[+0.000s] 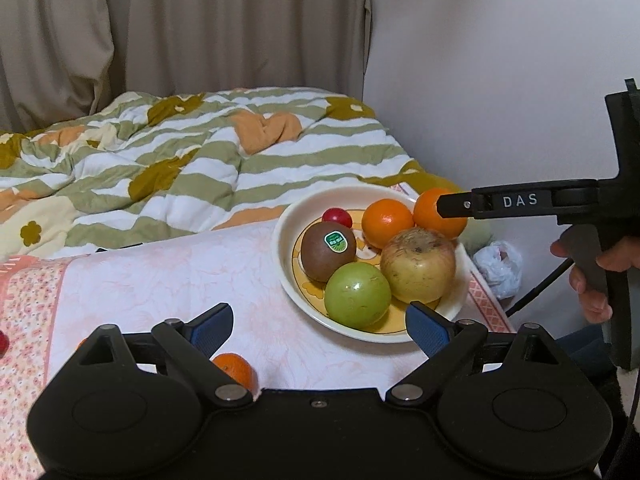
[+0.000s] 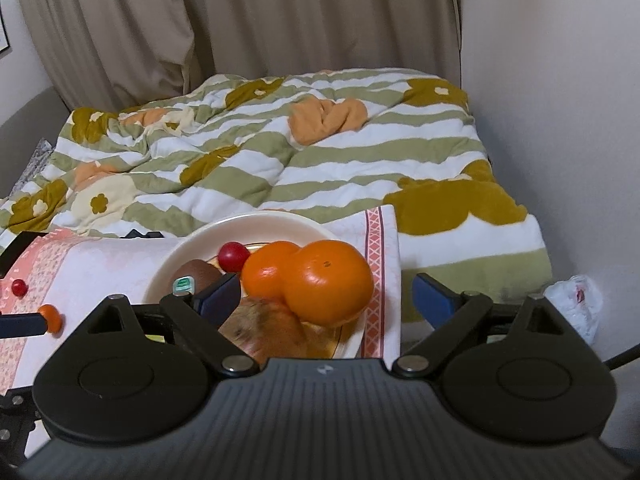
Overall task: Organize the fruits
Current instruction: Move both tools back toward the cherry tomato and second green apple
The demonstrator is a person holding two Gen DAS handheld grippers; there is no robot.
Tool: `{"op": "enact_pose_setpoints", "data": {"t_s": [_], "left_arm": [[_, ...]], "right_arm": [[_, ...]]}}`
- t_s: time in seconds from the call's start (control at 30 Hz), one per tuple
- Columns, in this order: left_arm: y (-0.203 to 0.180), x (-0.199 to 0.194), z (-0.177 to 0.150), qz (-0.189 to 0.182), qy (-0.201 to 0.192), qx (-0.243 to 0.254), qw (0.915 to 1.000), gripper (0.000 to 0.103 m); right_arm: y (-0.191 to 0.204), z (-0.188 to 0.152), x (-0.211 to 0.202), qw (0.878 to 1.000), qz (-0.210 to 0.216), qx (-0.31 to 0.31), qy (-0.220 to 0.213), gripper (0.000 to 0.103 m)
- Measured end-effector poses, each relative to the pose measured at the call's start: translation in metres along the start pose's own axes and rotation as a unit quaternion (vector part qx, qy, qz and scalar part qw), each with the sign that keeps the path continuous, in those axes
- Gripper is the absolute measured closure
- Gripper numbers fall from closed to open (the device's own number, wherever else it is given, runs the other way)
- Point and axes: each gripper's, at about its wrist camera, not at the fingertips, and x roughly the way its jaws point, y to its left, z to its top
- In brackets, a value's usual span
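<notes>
A cream plate (image 1: 286, 216) on the pink tablecloth holds a kiwi (image 1: 328, 251), a green apple (image 1: 357, 295), a yellow apple (image 1: 418, 265), an orange (image 1: 387, 223) and a cherry tomato (image 1: 337, 217). My left gripper (image 1: 320, 330) is open and empty, low over the cloth in front of the plate. My right gripper (image 2: 328, 296) is open, with a second orange (image 2: 328, 282) between its jaws at the plate's right rim (image 2: 256, 220); in the left wrist view its fingertip (image 1: 448, 205) lies across that orange (image 1: 430, 210). A loose orange (image 1: 236, 368) lies by my left finger.
A small red tomato (image 2: 19, 287) and the loose orange (image 2: 52, 316) lie on the cloth at the left. A striped duvet (image 1: 180, 160) covers the bed behind. A white plastic bag (image 1: 500, 266) lies on the floor by the wall.
</notes>
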Motion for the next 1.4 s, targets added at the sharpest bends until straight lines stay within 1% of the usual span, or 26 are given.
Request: {"op": "enact_pose_setpoints", "data": {"t_s": [0.2, 0.3, 0.53, 0.67, 0.9, 1.1, 1.23, 1.4], "left_arm": [[0.001, -0.035, -0.011, 0.005, -0.03, -0.012, 0.9995, 0.007], [0.004, -0.054, -0.018, 0.014, -0.045, -0.021, 0.9987, 0.007], [0.019, -0.102, -0.034, 0.044, -0.072, -0.045, 0.9954, 0.007], [0.037, -0.129, -0.042, 0.067, -0.088, -0.059, 0.9921, 0.007], [0.09, -0.167, -0.053, 0.1, -0.11, -0.074, 0.9861, 0.004], [0.145, -0.177, -0.053, 0.105, -0.104, -0.059, 0.9872, 0.002], [0.182, -0.173, -0.051, 0.099, -0.093, -0.04, 0.99, 0.001], [0.229, -0.157, -0.048, 0.089, -0.073, -0.01, 0.9933, 0.001]], "right_arm": [[0.019, -0.003, -0.04, 1.0, -0.003, -0.02, -0.02, 0.0], [0.03, -0.004, -0.058, 0.999, -0.002, -0.032, -0.025, 0.0], [0.063, -0.011, -0.1, 0.998, 0.003, -0.06, -0.037, 0.0], [0.086, -0.015, -0.116, 0.997, 0.005, -0.071, -0.038, 0.0], [0.134, -0.032, -0.136, 0.997, 0.013, -0.066, -0.036, 0.0], [0.178, -0.053, -0.141, 0.999, 0.004, -0.043, -0.024, 0.0], [0.205, -0.062, -0.137, 1.0, -0.021, -0.015, -0.013, 0.0], [0.236, -0.076, -0.125, 0.998, -0.064, 0.021, -0.001, 0.0]]}}
